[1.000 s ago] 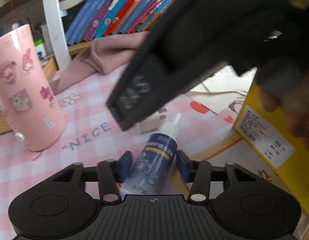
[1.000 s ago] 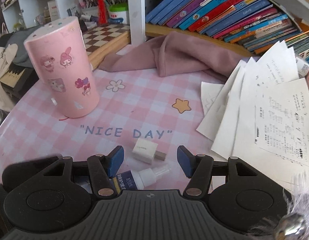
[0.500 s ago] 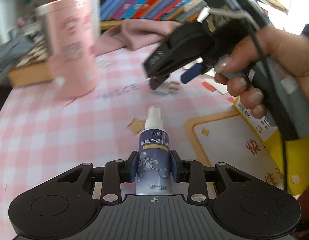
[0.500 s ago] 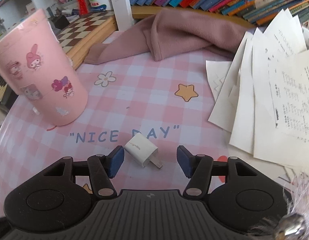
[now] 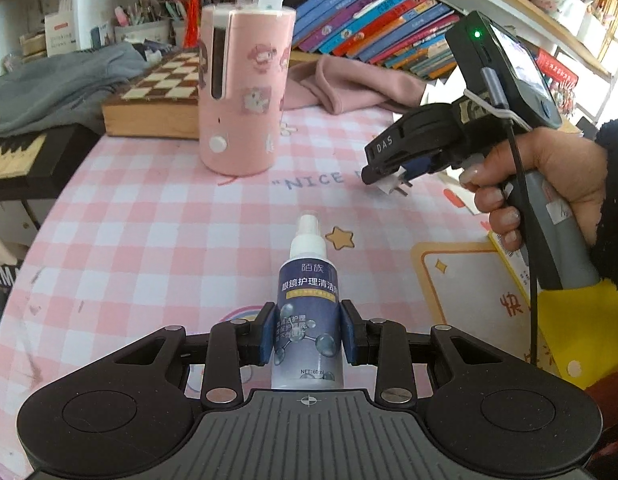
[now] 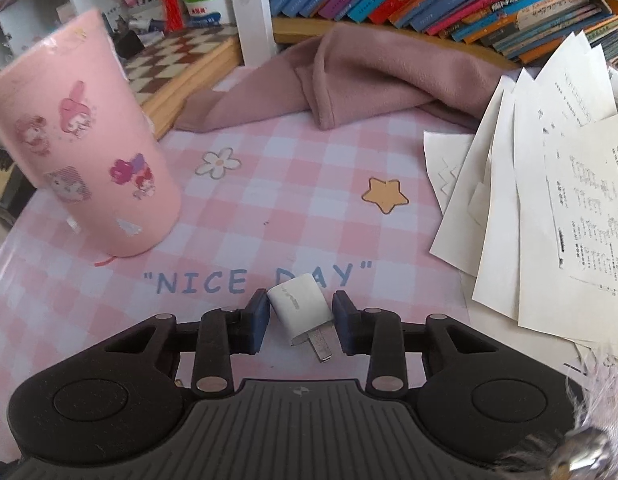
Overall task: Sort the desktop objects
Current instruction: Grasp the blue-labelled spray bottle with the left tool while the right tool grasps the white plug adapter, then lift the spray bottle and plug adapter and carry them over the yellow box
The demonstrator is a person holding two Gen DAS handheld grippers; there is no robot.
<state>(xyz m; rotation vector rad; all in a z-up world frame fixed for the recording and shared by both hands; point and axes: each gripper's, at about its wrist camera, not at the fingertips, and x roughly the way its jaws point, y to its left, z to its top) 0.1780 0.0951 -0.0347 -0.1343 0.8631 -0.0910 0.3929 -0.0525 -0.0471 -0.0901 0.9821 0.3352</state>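
Left gripper (image 5: 307, 334): clamped on the spray bottle (image 5: 307, 320), one blue pad on each side of the dark label; no gap shows between the pads and the bottle.
Spray bottle: between the left fingers, its long axis running straight out ahead of them, white nozzle at the far end, base back toward the gripper body. It looks carried clear of the counter (image 5: 149, 240), though the left wrist view does not settle that.
Right gripper (image 6: 300, 322): its jaws have just been closing and now stand narrow around the white charger plug (image 6: 299, 306). The left pad touches the plug's corner; the right pad sits at its other side with at most a sliver between, so I judge it gripped or all but gripped.
Charger plug: between the right fingers, lying skewed, its body toward the far left, its metal prongs pointing back and to the right toward the gripper body. It rests on the counter over the printed words.
Key relation: each hand already has its own object, so neither needs to reach across. The pink cylinder holder (image 5: 245, 92) stands ahead and left of both pairs of fingers, upright, with a slot down its side.
Judged next need: lifting the plug without letting its skewed body twist out from between the pads.
Loose papers (image 6: 549, 200): to the right of the right fingers, well apart from the plug.
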